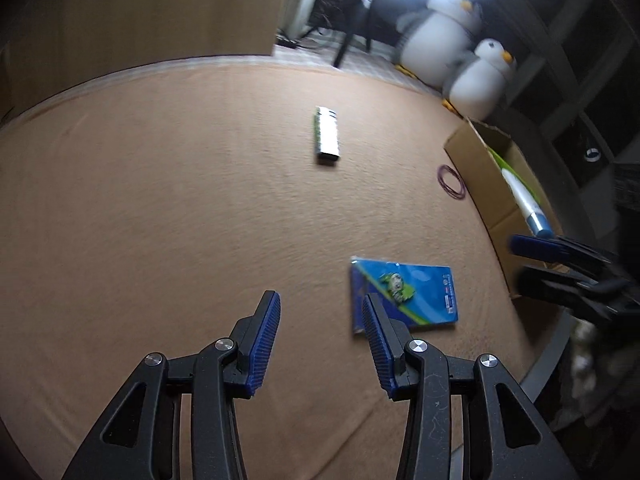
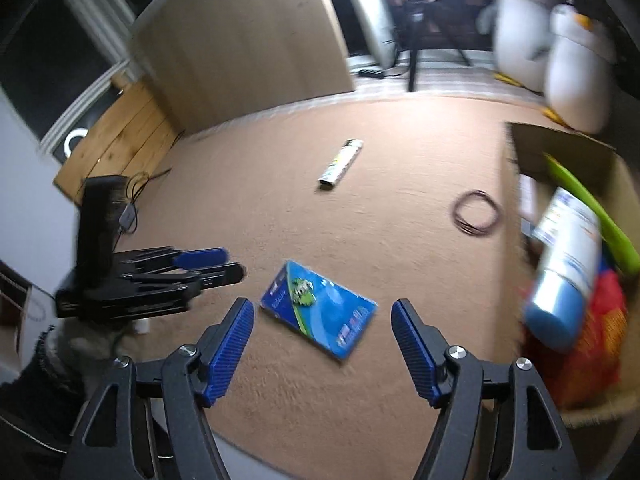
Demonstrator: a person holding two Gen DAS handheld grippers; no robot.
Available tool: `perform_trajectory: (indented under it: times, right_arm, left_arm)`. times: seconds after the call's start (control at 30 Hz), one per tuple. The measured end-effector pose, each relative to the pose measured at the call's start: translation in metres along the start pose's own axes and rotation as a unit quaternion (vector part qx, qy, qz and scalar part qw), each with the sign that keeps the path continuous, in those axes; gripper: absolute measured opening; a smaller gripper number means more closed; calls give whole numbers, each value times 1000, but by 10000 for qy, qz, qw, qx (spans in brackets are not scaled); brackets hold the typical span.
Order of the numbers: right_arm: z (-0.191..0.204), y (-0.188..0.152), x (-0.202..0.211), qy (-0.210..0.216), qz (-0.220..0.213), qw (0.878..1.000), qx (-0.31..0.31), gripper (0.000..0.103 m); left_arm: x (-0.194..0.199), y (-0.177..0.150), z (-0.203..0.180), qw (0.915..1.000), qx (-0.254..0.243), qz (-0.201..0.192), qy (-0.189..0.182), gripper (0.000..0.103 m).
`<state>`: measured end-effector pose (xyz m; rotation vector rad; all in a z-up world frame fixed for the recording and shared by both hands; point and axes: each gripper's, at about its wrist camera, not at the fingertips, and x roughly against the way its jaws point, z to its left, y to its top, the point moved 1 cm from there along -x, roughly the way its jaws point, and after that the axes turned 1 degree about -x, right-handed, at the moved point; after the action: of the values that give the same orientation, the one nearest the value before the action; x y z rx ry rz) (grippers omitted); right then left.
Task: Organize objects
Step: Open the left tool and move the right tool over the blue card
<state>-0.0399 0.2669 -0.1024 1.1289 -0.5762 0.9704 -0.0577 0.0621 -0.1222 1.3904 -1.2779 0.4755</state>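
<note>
A blue card packet (image 1: 404, 294) lies flat on the tan cloth-covered table (image 1: 160, 200), just ahead and right of my open, empty left gripper (image 1: 321, 304). It also shows in the right wrist view (image 2: 318, 314), just ahead of my open, empty right gripper (image 2: 323, 312). A slim white and green box (image 1: 328, 135) lies farther back in the middle; it shows in the right wrist view (image 2: 341, 165) too. A coil of purple bands (image 1: 451, 181) lies near the cardboard box (image 1: 476, 164), also seen from the right wrist (image 2: 477, 213).
The cardboard box (image 2: 560, 148) at the table's right holds a white and blue tube (image 2: 564, 264), a green item (image 2: 592, 216) and a red bag (image 2: 592, 340). Two plush penguins (image 1: 456, 44) stand behind. A wooden panel (image 2: 240, 40) stands at the far left.
</note>
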Motion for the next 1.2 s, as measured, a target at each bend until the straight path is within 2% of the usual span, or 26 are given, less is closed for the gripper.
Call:
perform_trajectory:
  times: [0.1, 0.23, 0.47, 0.8, 0.93, 1.07, 1.2]
  right_arm:
    - [2, 10, -25, 152, 196, 9996, 136, 68]
    - [2, 23, -54, 121, 486, 9984, 258, 68]
    - [-7, 30, -96, 149, 1122, 9936, 32, 68]
    - [3, 11, -107, 346, 1495, 9881, 44, 68]
    - [17, -2, -105, 559, 1643, 9848, 84, 68]
    - [30, -4, -105, -24, 1462, 9885, 380, 68]
    - [41, -2, -107, -278, 1396, 9883, 552, 68]
  left_arm:
    - [15, -7, 13, 9998, 153, -128, 92, 48]
    - [31, -19, 34, 9985, 437, -242, 203, 51]
    - [39, -33, 57, 9964, 756, -253, 304, 51]
    - [38, -35, 62, 9961, 815, -255, 235, 51]
    - [36, -32, 61, 9962, 806, -250, 201, 51]
    - [35, -31, 60, 9964, 787, -241, 186, 51]
    - [33, -29, 61, 9963, 809, -220, 167, 51]
